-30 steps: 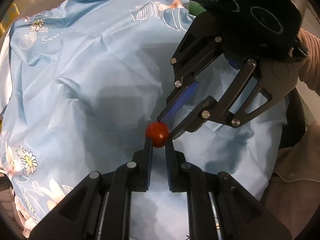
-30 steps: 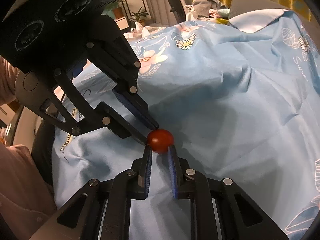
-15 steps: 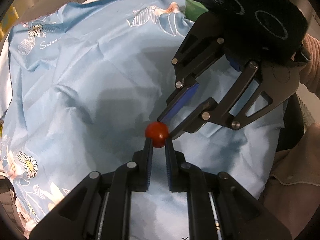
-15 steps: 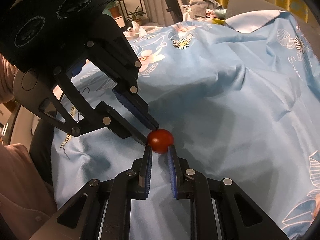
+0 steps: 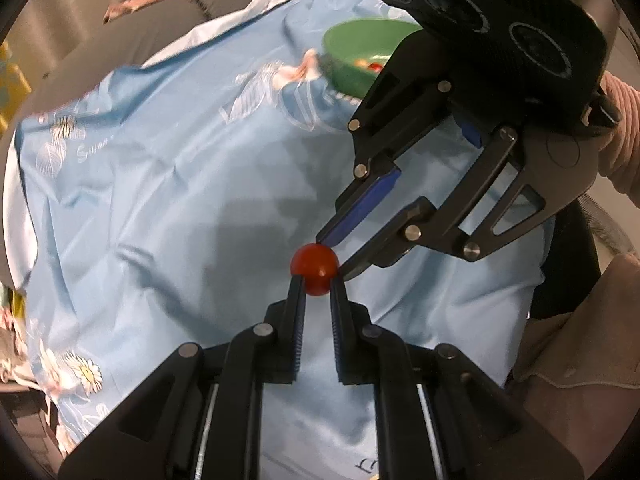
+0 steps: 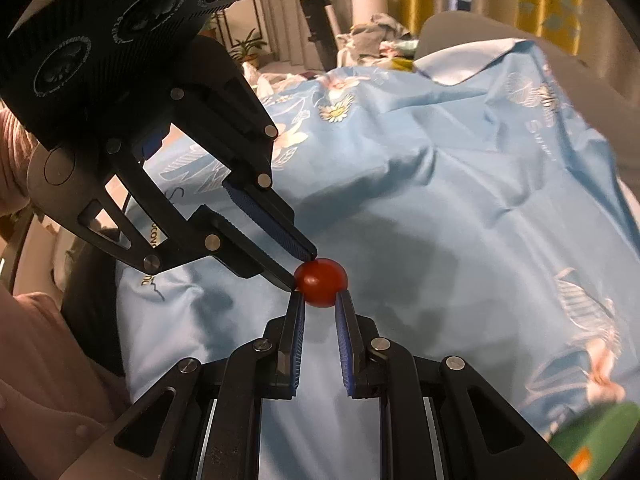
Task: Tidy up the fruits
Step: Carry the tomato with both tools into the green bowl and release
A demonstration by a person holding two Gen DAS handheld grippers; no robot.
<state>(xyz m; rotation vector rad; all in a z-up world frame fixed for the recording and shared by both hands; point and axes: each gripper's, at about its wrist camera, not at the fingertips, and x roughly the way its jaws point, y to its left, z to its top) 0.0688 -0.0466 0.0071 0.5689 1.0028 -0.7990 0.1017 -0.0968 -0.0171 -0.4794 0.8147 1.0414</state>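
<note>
A small red cherry tomato is held above the light blue floral cloth. My left gripper is shut on it from below in the left wrist view. My right gripper comes in from the upper right, and its fingertips touch the same tomato. In the right wrist view the tomato sits between my right gripper's fingertips, and the left gripper meets it from the upper left. A green bowl with some fruit in it stands at the back of the cloth.
The cloth covers a soft, wrinkled surface. The green bowl's rim shows at the lower right of the right wrist view. A grey sofa back lies beyond the cloth. The person's sleeves sit at the frame edges.
Both grippers have moved together with the tomato toward the green bowl, which now shows fully in the left wrist view. The grip on the tomato looks unchanged.
</note>
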